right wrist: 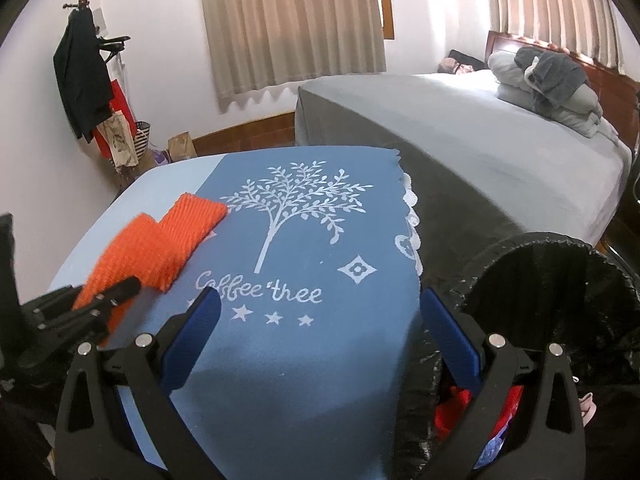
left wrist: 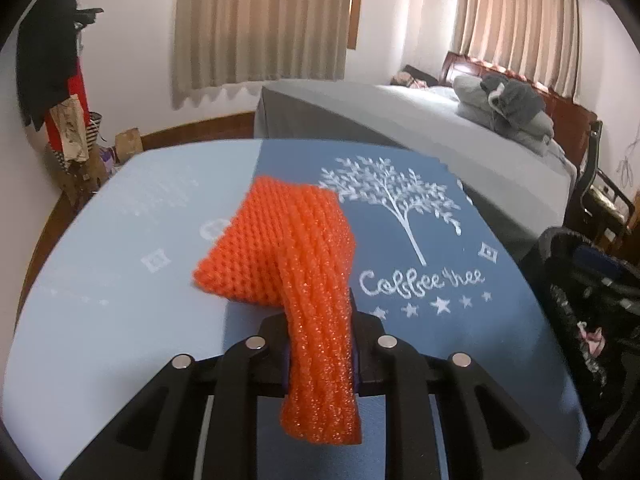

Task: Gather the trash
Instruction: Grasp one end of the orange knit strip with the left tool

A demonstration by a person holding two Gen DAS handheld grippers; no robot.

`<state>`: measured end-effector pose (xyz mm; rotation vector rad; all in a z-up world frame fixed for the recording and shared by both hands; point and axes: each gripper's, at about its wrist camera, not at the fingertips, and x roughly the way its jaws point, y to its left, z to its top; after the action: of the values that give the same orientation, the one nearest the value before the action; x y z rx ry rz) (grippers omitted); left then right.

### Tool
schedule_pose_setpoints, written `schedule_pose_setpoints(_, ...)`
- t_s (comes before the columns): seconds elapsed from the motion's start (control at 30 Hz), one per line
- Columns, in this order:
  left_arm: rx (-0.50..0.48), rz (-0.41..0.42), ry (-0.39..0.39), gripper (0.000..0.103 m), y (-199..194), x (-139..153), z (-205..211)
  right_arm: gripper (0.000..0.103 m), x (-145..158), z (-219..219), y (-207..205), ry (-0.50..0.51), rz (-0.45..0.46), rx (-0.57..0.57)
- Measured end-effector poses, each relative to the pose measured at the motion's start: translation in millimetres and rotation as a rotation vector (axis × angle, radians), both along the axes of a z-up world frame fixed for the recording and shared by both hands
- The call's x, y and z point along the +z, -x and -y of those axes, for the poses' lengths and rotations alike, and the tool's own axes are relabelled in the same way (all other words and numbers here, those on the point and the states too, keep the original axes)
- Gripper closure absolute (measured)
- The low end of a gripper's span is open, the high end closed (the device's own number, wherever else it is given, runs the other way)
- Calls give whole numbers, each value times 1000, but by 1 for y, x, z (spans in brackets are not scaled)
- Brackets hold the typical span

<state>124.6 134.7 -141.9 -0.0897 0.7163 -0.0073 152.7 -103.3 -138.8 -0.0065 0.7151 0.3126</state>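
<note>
Left tool on orange foam net, lengthwise away.

The counter wears a light blue cover, with a darker blue cloth spread over its right part. The cloth bears a white tree print, the words "Coffee tree" and small stars, and a white lace edge on its right. An orange foam net lies at the cloth's left border.
</note>
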Motion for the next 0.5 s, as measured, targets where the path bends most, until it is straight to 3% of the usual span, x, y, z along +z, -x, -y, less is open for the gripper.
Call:
schedule_pose_setpoints(0.23,40,58,9,83,5,21,-18,6,-3,-20,-7,4,-6,25)
schedule_pose_setpoints(0.5,124,68,-13,83,1,23,-52,6,-2,-59,-23,4,0,61)
